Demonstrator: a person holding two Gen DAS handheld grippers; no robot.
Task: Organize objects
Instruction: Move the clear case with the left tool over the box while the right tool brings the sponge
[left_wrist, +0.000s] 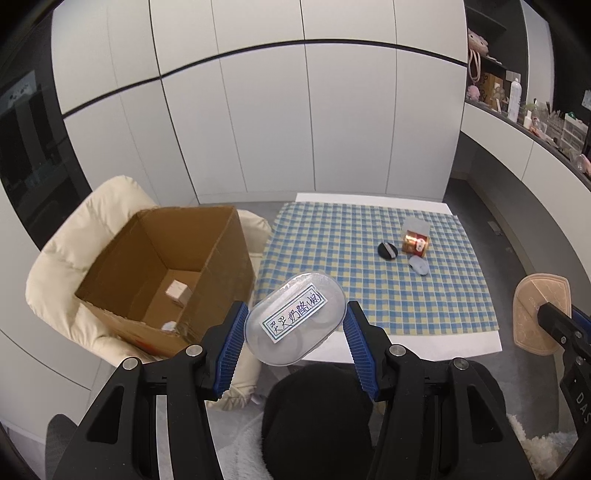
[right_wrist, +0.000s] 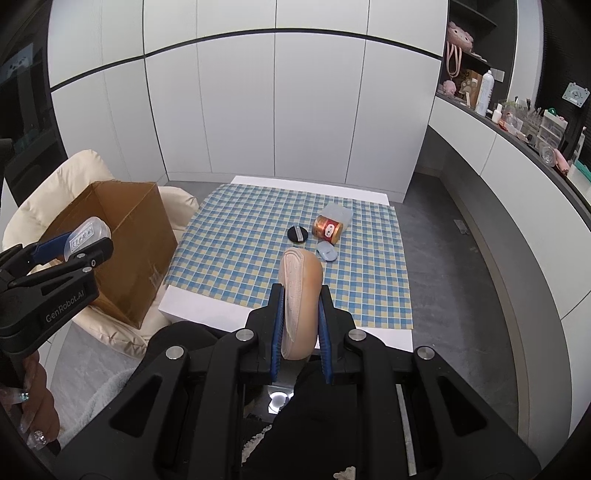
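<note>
Left gripper (left_wrist: 294, 325) is grasping a plastic case (left_wrist: 294, 319), right gripper (right_wrist: 301, 321) an insole (right_wrist: 300, 291); four items are remaining beyond the box (left_wrist: 162, 266)

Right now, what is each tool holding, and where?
Left tool: clear labelled container, gripped across its sides. Right tool: beige insole, pinched across its folded lower part.

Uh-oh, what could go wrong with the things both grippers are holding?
The clear oval container is pinched only at its smooth rounded ends by the left gripper, so it might slip before reaching the cardboard box. The insole in the right gripper sticks out far and could flop or twist loose.
</note>
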